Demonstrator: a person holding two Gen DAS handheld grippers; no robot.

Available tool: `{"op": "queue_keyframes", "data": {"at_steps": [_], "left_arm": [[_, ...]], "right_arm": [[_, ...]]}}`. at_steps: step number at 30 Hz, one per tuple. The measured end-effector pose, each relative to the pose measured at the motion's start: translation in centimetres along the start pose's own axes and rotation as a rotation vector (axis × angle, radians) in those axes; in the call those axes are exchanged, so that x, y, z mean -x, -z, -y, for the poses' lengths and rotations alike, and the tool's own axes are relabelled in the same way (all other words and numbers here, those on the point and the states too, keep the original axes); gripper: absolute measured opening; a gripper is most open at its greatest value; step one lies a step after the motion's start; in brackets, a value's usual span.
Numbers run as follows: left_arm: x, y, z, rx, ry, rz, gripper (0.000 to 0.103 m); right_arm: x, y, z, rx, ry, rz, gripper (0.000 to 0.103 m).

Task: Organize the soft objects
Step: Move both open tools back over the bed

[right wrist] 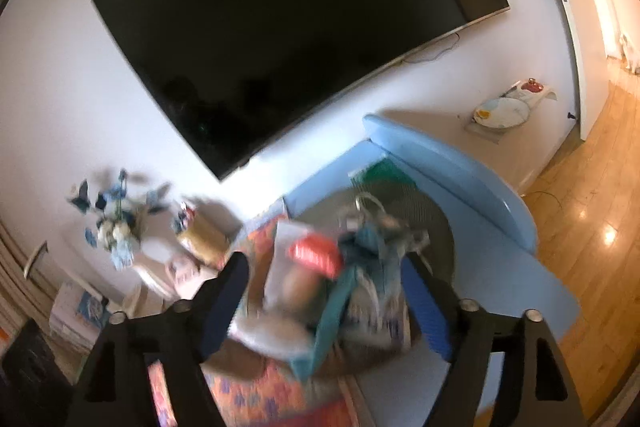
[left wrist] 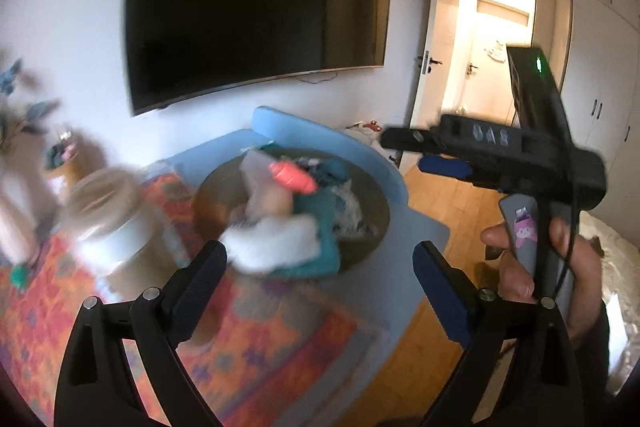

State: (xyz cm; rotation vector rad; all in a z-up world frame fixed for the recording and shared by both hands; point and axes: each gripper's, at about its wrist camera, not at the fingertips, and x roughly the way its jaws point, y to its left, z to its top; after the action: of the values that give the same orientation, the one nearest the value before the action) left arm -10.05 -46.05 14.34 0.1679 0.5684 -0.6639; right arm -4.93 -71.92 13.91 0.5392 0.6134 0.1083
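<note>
Fingers of both grippers apart and empty above the soft pile (left wrist: 288, 211) in the round tray (left wrist: 372, 187).

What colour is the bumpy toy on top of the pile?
Coral pink, nearly orange. The toy shows best in the left wrist view.

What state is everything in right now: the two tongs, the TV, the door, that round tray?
Left tongs: open, nothing between them.
Right tongs: open, nothing gripped.
TV: off, screen dark.
Door: open to a lit hallway.
Round tray: piled with soft things.
Pink toy: lying on top of the pile.
</note>
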Motion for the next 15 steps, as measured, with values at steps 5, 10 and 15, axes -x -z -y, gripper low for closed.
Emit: {"op": "queue_keyframes", "data": {"at_steps": [5, 10, 15], "left_arm": [[5.5, 3.6, -6.2, 0.059, -0.06, -0.027, 0.095], [11.0, 5.7, -13.9, 0.091, -0.299, -0.013, 0.095], [15.8, 6.7, -20.9, 0.204, -0.422, 0.05, 0.102]], "right_arm": [[1.4, 4.5, -3.3, 0.135, -0.043, -0.077, 0.079], [1.1, 8.6, -10.2, 0.37, -0.096, -0.156, 0.079], [-0.9, 12.7, -19.6, 0.598, -0.209, -0.209, 0.091]]}}
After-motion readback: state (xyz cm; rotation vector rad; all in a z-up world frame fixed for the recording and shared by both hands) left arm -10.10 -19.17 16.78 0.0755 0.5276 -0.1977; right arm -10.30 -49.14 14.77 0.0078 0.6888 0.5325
